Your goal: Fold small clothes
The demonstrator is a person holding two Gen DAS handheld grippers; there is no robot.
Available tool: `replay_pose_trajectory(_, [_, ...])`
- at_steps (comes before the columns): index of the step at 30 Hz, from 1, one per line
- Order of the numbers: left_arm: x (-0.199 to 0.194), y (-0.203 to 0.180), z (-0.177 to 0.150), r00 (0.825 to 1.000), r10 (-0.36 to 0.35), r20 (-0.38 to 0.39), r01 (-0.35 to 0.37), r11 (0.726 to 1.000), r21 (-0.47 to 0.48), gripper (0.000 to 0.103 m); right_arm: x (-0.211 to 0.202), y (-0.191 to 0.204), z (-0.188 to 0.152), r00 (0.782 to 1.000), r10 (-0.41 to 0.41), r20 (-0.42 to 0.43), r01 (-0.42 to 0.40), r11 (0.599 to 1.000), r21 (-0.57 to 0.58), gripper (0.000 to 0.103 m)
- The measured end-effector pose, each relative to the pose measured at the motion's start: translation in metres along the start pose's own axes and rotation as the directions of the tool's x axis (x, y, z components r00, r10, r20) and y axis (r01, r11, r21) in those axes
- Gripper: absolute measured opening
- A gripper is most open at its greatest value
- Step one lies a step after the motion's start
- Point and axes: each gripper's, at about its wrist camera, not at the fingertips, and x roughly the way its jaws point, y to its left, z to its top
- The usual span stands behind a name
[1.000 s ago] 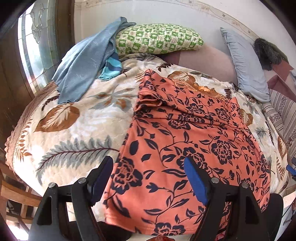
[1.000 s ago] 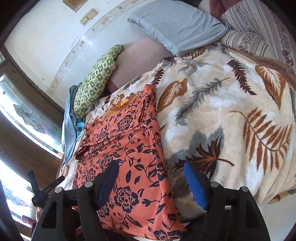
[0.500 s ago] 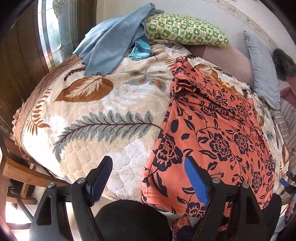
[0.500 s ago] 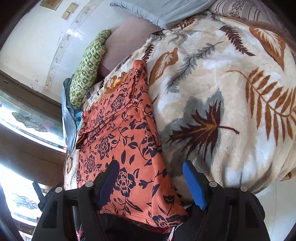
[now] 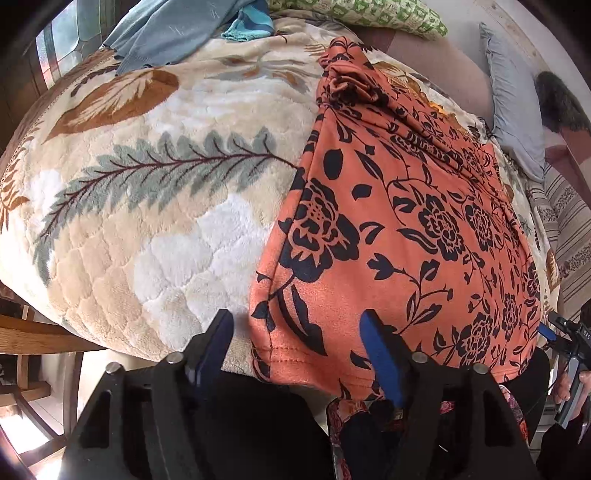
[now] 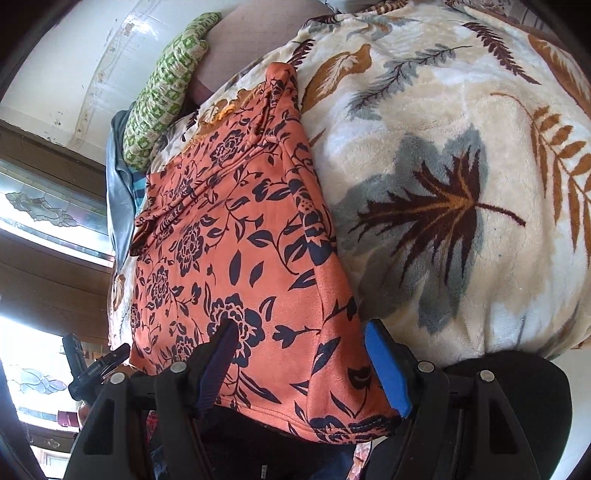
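An orange garment [image 5: 399, 229] printed with black roses, leaves and vines lies spread flat on a plush, quilted blanket [image 5: 155, 206] patterned with grey fern fronds and brown leaves on cream. The fabric looks soft and brushed, almost suede-like; its stitched hem hangs just over the blanket's near edge, and the far end is bunched into a crumpled knot of folds.

The left gripper [image 5: 295, 343] is spread wide, its blue pads straddling the garment's near left hem corner: one pad sits over bare blanket, the other over the orange cloth. Neither pad pinches the fabric.

In the right wrist view, the same garment [image 6: 236, 258] runs as a long tapering panel across the blanket [image 6: 461, 147], whose pile shows a dark brown spiky leaf with a grey halo. The right gripper [image 6: 299, 365] is also parted, its ribbed blue pads bracketing the near right hem corner, with nothing clamped.

Beyond the garment's far end lie a green-and-white checked pillow [image 5: 369, 14], a grey-blue pillow [image 5: 513, 107], and a crumpled blue cloth [image 5: 173, 33] by the blanket's far left side.
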Motion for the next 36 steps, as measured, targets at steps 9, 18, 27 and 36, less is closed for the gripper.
replay_pose_trajectory(9, [0.007, -0.003, 0.001, 0.999, -0.003, -0.05, 0.004, 1.0, 0.012, 0.047, -0.003, -0.005, -0.002, 1.0, -0.008, -0.012, 0.009, 1.0, 0.02, 0.074])
replay_pose_trajectory(18, [0.009, -0.016, -0.004, 0.998, 0.006, -0.068, 0.001, 0.996, 0.093, 0.024, 0.014, -0.006, -0.012, 0.998, -0.021, -0.06, 0.023, 0.999, 0.034, 0.074])
replay_pose_trajectory(27, [0.007, 0.005, -0.007, 0.997, -0.051, -0.05, 0.052, 0.999, 0.012, 0.015, 0.04, 0.008, -0.027, 0.975, -0.202, -0.09, 0.192, 0.975, -0.115, 0.054])
replay_pose_trajectory(36, [-0.021, 0.0, -0.003, 0.981, -0.194, 0.0, 0.194, 0.981, 0.013, 0.008, 0.003, 0.027, -0.021, 0.997, -0.012, -0.071, 0.006, 0.996, -0.094, 0.007])
